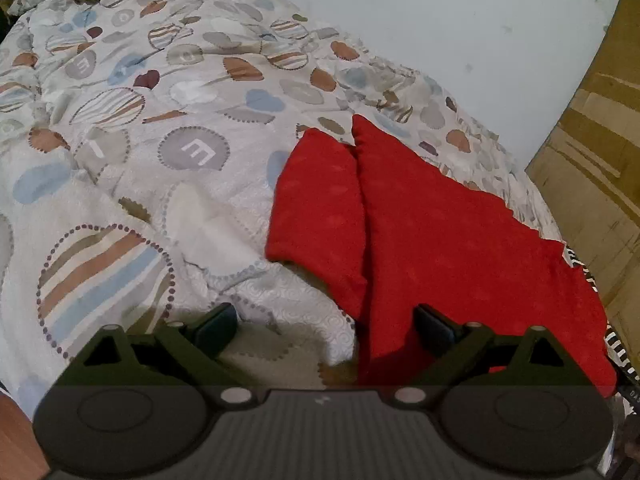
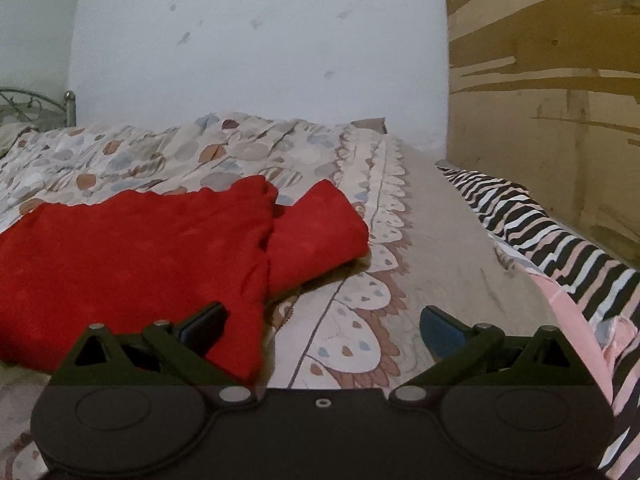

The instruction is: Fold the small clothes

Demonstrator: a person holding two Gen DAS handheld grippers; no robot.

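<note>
The red garment point(image 1: 432, 240) lay folded on the patterned bedspread point(image 1: 160, 140), toward the bed's edge by the pale wall point(image 1: 440, 20). In the left wrist view it filled the area from about 12 to 4 o'clock of the left gripper point(image 1: 326, 326), with two tapered parts pointing away toward 12 o'clock, side by side and touching along a seam-like line. The left gripper's jaws stood wide apart and held nothing; its right finger point(image 1: 434, 326) hung over the red cloth, its left finger point(image 1: 214, 326) over the bedspread. Whether either pad touched fabric could not be told.

In the right wrist view the garment point(image 2: 140, 248) sat at about 10 o'clock of the right gripper point(image 2: 322, 326), a smaller folded flap point(image 2: 316, 232) jutting toward 12 o'clock. The right gripper's jaws were likewise spread wide and empty; its left finger point(image 2: 204, 326) overlapped the garment's near edge, its right finger point(image 2: 444, 332) over bare bedspread. A zebra-striped cloth point(image 2: 560, 240) lay at 2 o'clock, along a brown board point(image 2: 540, 100), well apart from the garment.
</note>
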